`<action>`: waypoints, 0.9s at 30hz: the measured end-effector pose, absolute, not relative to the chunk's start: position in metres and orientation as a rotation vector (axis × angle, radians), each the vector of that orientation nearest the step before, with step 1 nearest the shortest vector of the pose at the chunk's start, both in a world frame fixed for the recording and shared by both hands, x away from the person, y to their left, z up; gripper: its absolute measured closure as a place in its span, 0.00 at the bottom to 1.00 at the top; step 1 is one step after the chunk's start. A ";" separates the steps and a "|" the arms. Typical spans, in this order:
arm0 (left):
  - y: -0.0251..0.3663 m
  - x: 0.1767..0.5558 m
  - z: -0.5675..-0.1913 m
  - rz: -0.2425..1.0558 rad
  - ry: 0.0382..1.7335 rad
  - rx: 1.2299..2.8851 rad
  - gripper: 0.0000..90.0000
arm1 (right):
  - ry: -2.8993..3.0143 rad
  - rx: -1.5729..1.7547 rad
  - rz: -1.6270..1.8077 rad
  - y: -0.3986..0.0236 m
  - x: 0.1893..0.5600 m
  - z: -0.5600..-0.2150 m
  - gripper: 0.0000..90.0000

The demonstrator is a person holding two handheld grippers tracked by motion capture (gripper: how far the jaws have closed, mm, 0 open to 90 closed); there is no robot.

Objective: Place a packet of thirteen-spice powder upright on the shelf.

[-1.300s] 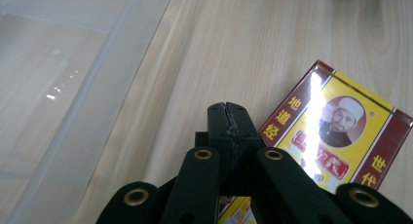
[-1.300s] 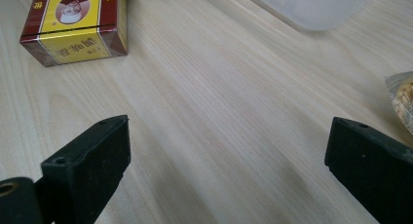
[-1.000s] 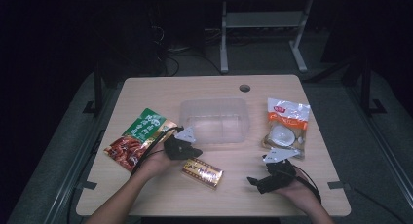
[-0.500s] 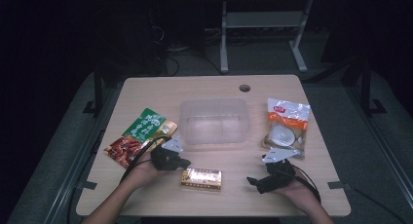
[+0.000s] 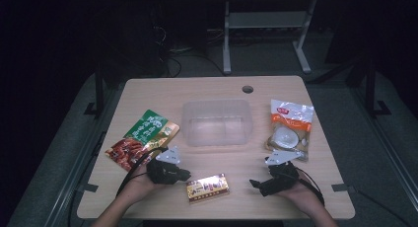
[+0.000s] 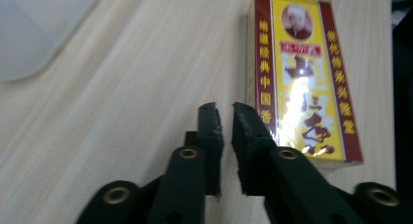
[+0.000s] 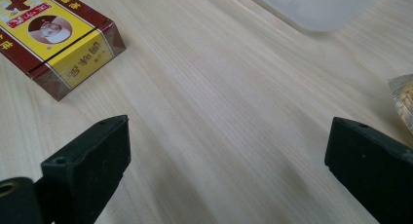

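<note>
The box lies flat on the table at 6 o'clock from the tub. The left gripper, just off the box at its 9 o'clock, has just been opening: jaws a slit apart, nothing between them. The right gripper, at the box's 3 o'clock, stands wide open and empty.

Clear tub, two snack bags
</note>
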State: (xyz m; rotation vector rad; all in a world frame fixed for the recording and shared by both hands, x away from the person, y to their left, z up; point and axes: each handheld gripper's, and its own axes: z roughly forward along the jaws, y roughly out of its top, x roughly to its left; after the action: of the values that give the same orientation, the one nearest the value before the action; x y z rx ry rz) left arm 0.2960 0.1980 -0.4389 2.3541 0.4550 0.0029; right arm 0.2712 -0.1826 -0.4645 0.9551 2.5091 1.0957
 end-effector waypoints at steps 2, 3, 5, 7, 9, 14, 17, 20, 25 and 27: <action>0.199 0.295 -0.437 -0.003 0.454 2.345 0.82 | 2.509 0.953 1.096 -0.183 0.271 -0.465 0.03; 0.200 0.293 -0.435 -0.002 0.458 2.332 0.82 | 2.509 0.956 1.097 -0.183 0.271 -0.464 0.03; 0.200 0.284 -0.435 -0.026 0.448 2.332 0.71 | 2.506 0.963 1.099 -0.183 0.271 -0.464 0.03; 0.200 0.281 -0.436 -0.037 0.444 2.327 0.68 | 2.506 0.962 1.099 -0.183 0.271 -0.465 0.03; 0.199 0.272 -0.436 -0.060 0.430 2.315 0.58 | 2.507 0.957 1.097 -0.183 0.271 -0.465 0.03; 0.196 0.261 -0.438 -0.014 0.418 2.320 0.37 | 2.510 0.951 1.097 -0.182 0.271 -0.465 0.03; 0.189 0.257 -0.443 0.019 0.399 2.350 0.31 | 2.510 0.954 1.096 -0.182 0.271 -0.465 0.03; 0.183 0.256 -0.446 0.019 0.381 2.360 0.28 | 2.512 0.949 1.096 -0.182 0.271 -0.465 0.03; 0.176 0.256 -0.455 0.031 0.348 2.412 0.25 | 2.517 0.955 1.094 -0.182 0.272 -0.465 0.03; 0.174 0.256 -0.456 0.027 0.352 2.408 0.25 | 2.518 0.955 1.094 -0.181 0.272 -0.465 0.03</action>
State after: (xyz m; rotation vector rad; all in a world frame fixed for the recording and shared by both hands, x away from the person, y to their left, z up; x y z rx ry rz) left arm 0.2557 0.1744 -0.4557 2.4083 0.3525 0.0269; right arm 0.2716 -0.1814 -0.4654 0.9552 2.5179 1.0938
